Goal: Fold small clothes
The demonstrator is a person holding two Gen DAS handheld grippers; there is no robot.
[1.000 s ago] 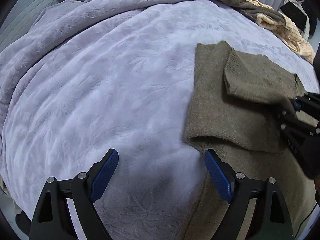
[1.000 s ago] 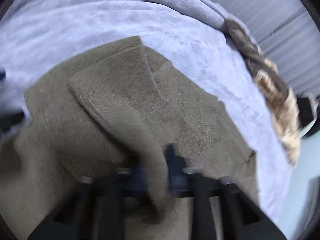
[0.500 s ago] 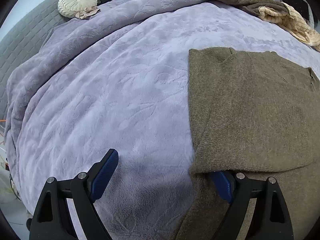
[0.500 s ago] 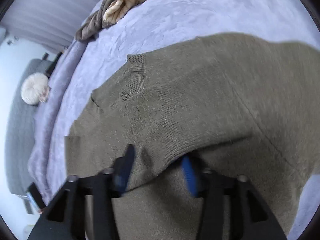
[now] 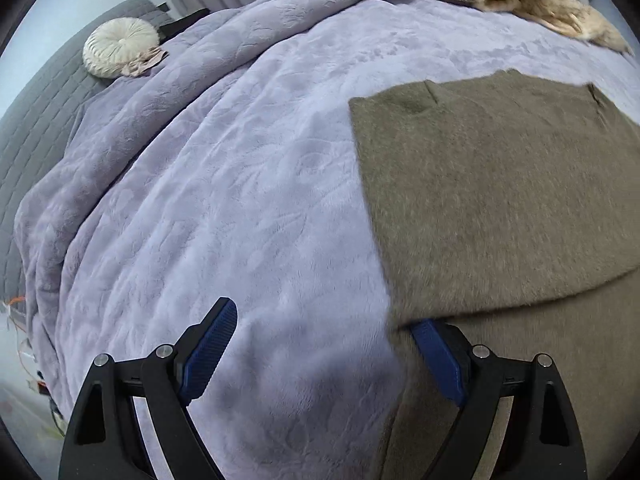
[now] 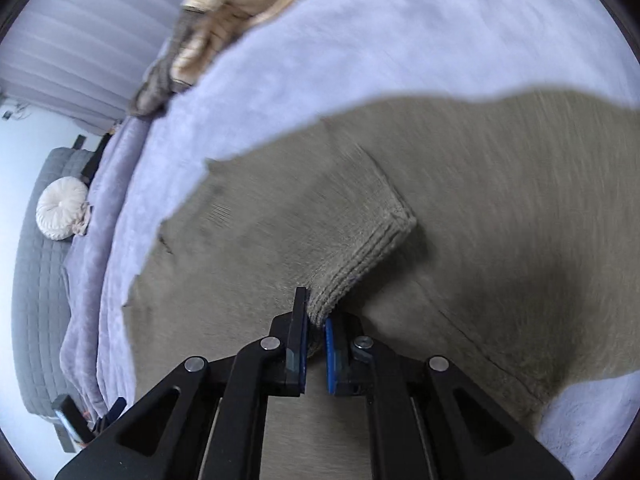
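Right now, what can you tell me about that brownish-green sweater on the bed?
The sweater is an olive-brown, fuzzy knit lying mostly flat on the lavender blanket, with one layer folded over another. Its ribbed cuff is pinched between the shut jaws of the right gripper. The left gripper is open at the sweater's near left edge, one blue finger tucked under the folded layer, the other over bare blanket.

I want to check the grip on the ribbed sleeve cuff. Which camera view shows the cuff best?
The right wrist view: the ribbed cuff sits centre frame, its end pinched by the right gripper. In the left wrist view the olive sweater shows only folded body fabric; no cuff is visible.
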